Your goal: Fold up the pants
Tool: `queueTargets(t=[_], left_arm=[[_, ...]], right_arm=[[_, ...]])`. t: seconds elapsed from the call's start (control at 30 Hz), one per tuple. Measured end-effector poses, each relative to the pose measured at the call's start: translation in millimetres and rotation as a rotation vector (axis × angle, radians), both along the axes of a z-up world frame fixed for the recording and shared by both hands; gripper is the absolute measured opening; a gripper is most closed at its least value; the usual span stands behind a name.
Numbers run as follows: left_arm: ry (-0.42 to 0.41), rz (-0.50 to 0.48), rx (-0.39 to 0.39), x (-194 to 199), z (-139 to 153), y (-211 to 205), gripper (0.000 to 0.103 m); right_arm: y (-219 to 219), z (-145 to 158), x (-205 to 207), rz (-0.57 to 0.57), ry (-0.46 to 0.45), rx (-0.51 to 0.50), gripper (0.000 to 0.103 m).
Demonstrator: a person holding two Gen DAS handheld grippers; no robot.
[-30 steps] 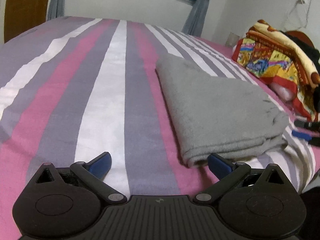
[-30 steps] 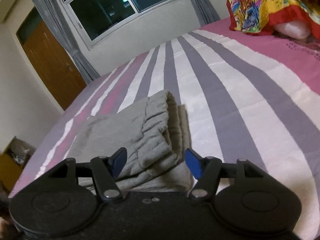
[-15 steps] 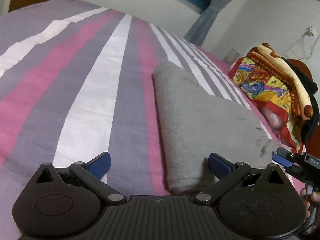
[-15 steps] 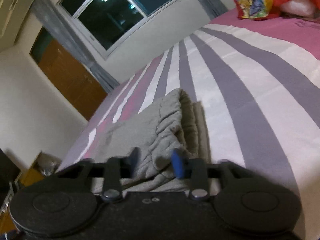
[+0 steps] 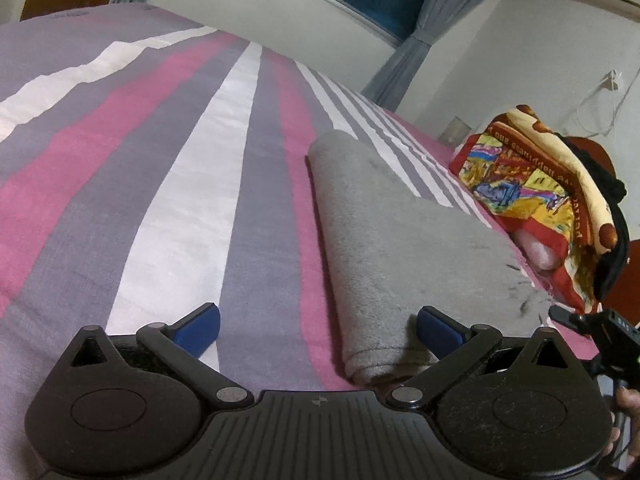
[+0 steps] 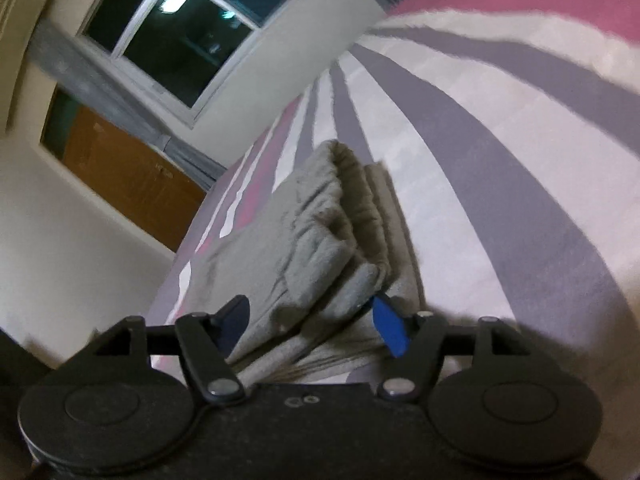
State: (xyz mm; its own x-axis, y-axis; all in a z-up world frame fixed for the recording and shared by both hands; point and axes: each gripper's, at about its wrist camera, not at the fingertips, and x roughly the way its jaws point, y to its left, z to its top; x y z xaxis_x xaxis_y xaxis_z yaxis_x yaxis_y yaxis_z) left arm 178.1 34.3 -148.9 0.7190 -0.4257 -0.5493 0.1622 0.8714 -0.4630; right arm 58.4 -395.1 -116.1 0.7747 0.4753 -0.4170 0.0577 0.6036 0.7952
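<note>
Folded grey pants (image 5: 400, 240) lie on the striped bed (image 5: 180, 200). Left tool (image 5: 318, 330) is spread wide, corner unpinched; right tool (image 6: 312, 322) is opening around the apparently unpinched waistband. Layers are best gripped together.

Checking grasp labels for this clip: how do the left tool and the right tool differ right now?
1. The left tool is open over bare striped bedsheet, with only the corner of the folded grey pants inside its right finger; the right tool straddles the pants' bunched edge.
2. The left tool stands wider; the right tool's jaws are opening.

Both have blue pads.
</note>
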Motion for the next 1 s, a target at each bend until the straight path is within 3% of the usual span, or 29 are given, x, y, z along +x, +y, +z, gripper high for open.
queueTargets(t=[0.13,0.17,0.23,0.3,0.4,0.47,0.53,0.6,0.8,0.93,1.0], left_arm=[[0.003,0.009,-0.031,0,-2,4,0.103],[0.003,0.012,-0.033,0,-2,4,0.103],[0.002,0.016,-0.028,0,-3,3,0.103],[0.003,0.019,-0.020,-2,-3,1,0.103],[0.001,0.026,-0.010,-2,-2,-2,0.103],[0.000,0.030,-0.004,-3,-2,-3,0.103],[0.000,0.033,-0.002,-4,-2,-4,0.103],[0.000,0.034,0.006,-4,-2,-4,0.103],[-0.004,0.028,0.047,-4,4,-6,0.103],[-0.069,0.002,-0.037,-7,17,-5,0.103],[-0.067,-0.002,0.001,3,23,-11,0.103]], right_arm=[[-6,-13,18,-0.001,0.013,0.122,0.068],[-6,-16,20,-0.004,0.007,0.125,0.062],[-4,-18,23,0.002,-0.022,0.104,0.039],[1,-13,18,0.000,-0.058,0.049,0.035],[7,8,0,-0.011,-0.182,-0.009,0.031],[9,11,-4,-0.006,-0.199,-0.053,0.031],[9,-6,9,0.003,-0.060,-0.078,0.032],[-2,-19,11,-0.018,-0.028,0.019,0.032],[-4,-14,2,-0.040,-0.053,-0.019,0.041],[-4,10,-17,-0.132,-0.158,-0.185,0.071],[-4,14,-18,-0.145,-0.194,-0.204,0.069]])
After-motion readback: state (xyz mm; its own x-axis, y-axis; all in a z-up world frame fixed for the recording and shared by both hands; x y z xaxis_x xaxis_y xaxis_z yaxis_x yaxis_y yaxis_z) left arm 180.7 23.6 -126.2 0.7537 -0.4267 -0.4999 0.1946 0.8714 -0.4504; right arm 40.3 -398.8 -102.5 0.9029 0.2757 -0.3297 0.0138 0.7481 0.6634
